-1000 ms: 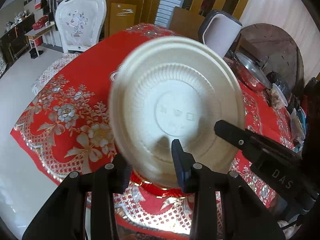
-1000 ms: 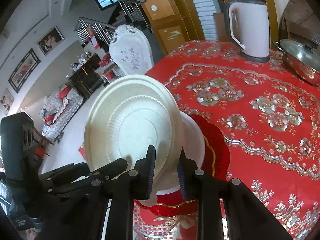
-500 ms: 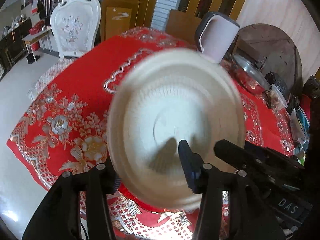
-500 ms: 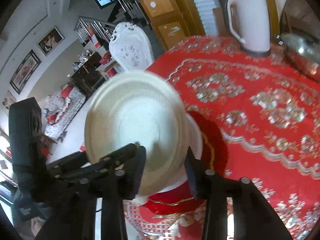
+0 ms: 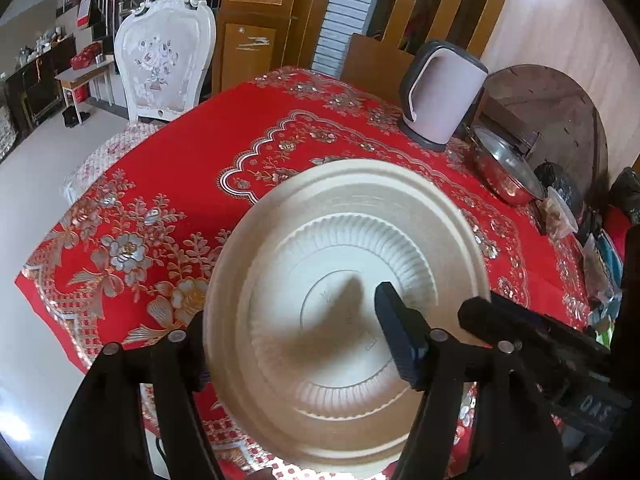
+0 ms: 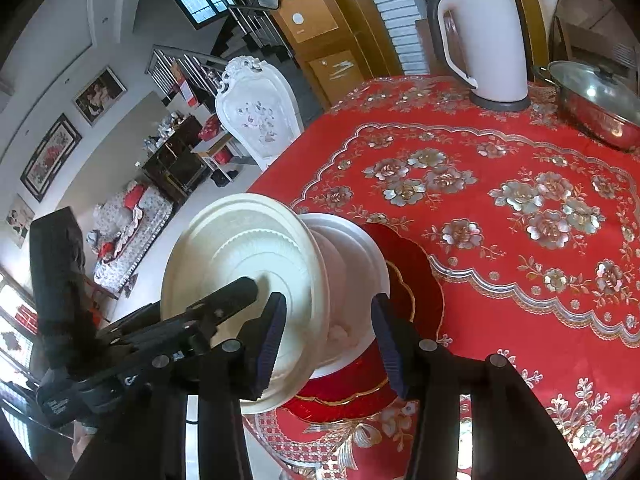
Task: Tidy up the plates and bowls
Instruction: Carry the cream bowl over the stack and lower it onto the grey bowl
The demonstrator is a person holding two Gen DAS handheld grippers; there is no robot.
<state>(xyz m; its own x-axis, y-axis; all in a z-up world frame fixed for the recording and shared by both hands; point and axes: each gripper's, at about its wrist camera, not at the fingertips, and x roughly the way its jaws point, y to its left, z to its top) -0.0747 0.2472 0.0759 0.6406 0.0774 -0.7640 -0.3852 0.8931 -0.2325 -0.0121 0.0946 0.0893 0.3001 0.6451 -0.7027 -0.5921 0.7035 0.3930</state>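
Left wrist view: left hand-held gripper [image 5: 298,344] clamped on cream plate [image 5: 344,280]; right hand-held gripper [image 6: 328,340] jaws apart above the bench [image 6: 500,240].

**A:** What sits where in the left wrist view?

**B:** A plate [image 5: 344,300] fills the lower centre, standing on edge above the table [image 5: 192,168]. A kettle [image 5: 440,96] stands at upper right, a lidded pot [image 5: 506,172] just right of it. A chair [image 5: 164,56] stands beyond the table, upper left.

**A:** And the right wrist view?

**B:** The plate [image 6: 240,280] is at lower left; directly right of it sits a bowl [image 6: 352,280], resting on a dish [image 6: 416,280]. The kettle [image 6: 484,40] is top right, the pot [image 6: 596,100] at the right edge.
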